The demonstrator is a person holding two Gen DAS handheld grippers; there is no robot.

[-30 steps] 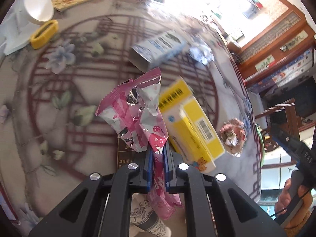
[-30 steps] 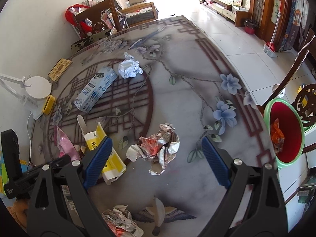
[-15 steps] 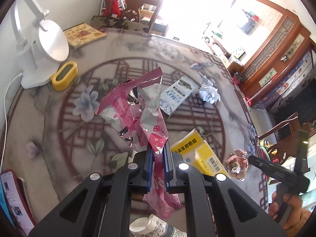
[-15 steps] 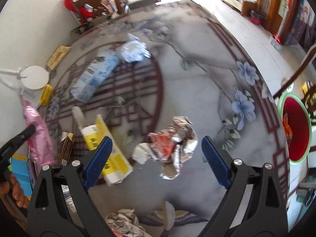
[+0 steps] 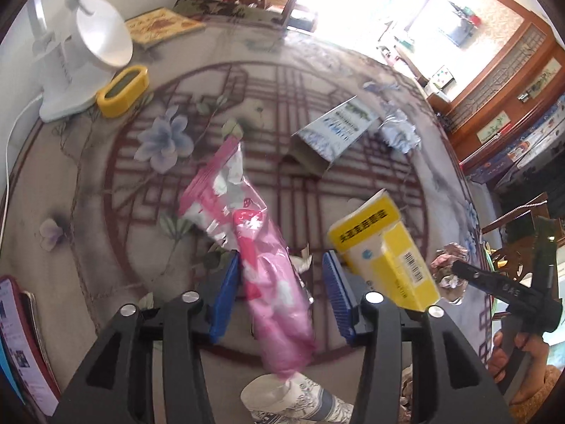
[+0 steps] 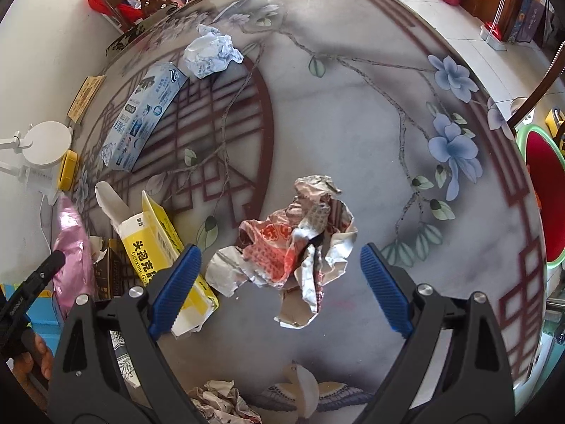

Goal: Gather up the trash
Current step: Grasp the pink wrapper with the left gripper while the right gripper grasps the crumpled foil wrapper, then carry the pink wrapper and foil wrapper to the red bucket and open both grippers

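Note:
My left gripper is opening, and a pink foil wrapper hangs loose and blurred between its blue pads, which do not press on it. A patterned paper cup sits right below it. Beside the wrapper lies a yellow box. My right gripper stands wide open just above a crumpled red-and-white wrapper on the table, one pad on each side of it and not touching. The pink wrapper also shows at the far left of the right wrist view.
A blue-white carton and a crumpled white paper lie farther back. A white lamp and yellow holder stand at the left edge. A red bin with a green rim sits off the table's right side. More crumpled paper lies near me.
The left jaws have gone from shut on the pink wrapper to apart, and the wrapper has slid down between them. The right gripper has sunk closer to the crumpled wrapper.

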